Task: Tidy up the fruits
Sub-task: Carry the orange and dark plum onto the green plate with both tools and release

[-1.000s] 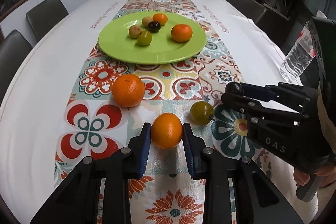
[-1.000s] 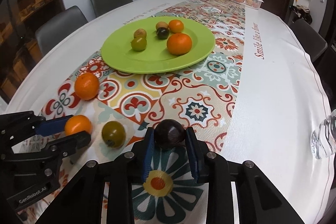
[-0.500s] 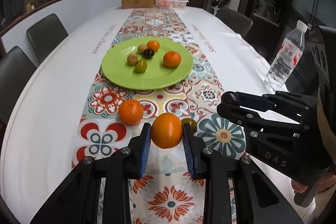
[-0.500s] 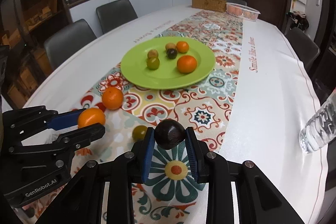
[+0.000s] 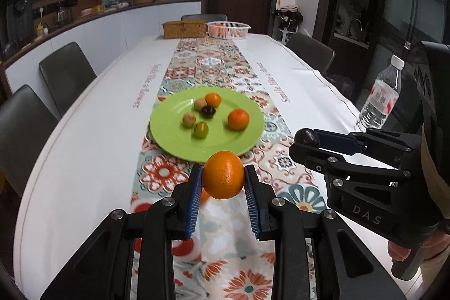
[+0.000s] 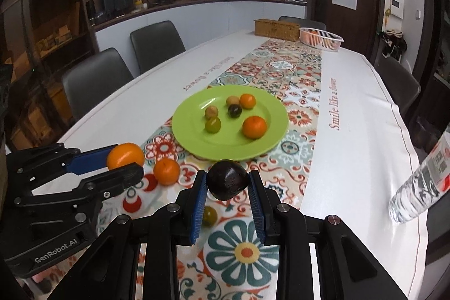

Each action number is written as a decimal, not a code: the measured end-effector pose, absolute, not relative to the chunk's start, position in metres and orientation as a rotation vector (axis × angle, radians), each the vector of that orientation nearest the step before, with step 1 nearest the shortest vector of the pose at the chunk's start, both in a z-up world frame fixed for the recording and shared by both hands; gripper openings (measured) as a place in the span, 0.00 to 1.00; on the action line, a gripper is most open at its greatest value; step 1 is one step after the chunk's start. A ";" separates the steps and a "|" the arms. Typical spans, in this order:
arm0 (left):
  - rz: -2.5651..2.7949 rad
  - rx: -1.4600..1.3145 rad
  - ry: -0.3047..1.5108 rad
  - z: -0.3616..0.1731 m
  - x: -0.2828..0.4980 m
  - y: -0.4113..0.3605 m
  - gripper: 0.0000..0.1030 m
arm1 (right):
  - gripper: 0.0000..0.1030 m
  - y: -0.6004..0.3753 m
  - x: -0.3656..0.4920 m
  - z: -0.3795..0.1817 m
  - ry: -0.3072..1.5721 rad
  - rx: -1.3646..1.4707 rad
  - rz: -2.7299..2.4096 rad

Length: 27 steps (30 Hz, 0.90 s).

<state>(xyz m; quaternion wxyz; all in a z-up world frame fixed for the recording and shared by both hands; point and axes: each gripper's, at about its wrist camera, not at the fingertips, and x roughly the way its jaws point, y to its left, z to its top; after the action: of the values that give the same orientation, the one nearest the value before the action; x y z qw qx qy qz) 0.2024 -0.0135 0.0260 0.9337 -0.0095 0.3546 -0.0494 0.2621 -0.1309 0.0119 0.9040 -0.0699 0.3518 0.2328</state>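
Both fruits are lifted off the table [image 5: 92,148] and the carry to the green plate [image 5: 168,131] is in hand; placing is not yet done, by my reading.

Nearest, the left gripper [image 5: 223,189] has its jaws pinching an orange [image 5: 223,175] between the blue pads, drawn in to the fruit's width. The right gripper [image 6: 227,189] likewise has its jaws clamped on a dark plum [image 6: 227,179], pads pressing both flanks. Each fruit hangs above the patterned runner [image 6: 284,148], just short of the plate's near rim.

On the runner below, a second orange [image 6: 166,171] and a small green fruit [image 6: 209,215] lie loose, waiting their turn.

Farther on, the plate already carries five fruits grouped toward its middle and far side; its near left part is bare. The next move calls for bringing both grippers forward over that bare part, lowering until the fruit rests, then spreading the jaws gently so nothing rolls into the fruits already there.

Beyond, a white basket [image 6: 320,38] stands at the table's far end.
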 end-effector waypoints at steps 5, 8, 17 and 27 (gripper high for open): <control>-0.095 -0.009 0.707 0.031 0.215 -0.004 0.29 | 0.30 -0.123 0.273 0.017 0.714 -0.143 0.473; -0.090 0.002 0.698 0.031 0.224 0.001 0.29 | 0.30 -0.118 0.280 0.018 0.709 -0.150 0.465; -0.084 0.028 0.705 0.027 0.263 0.019 0.29 | 0.30 -0.105 0.316 0.018 0.710 -0.157 0.438; -0.128 0.061 0.752 -0.001 0.304 0.033 0.29 | 0.30 -0.085 0.351 -0.004 0.761 -0.165 0.451</control>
<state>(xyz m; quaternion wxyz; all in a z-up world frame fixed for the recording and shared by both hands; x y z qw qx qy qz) 0.3040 0.0331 -0.0006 0.9277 0.0298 0.3669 -0.0626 0.3513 -0.0850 -0.0042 0.9005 -0.0795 0.3677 0.2179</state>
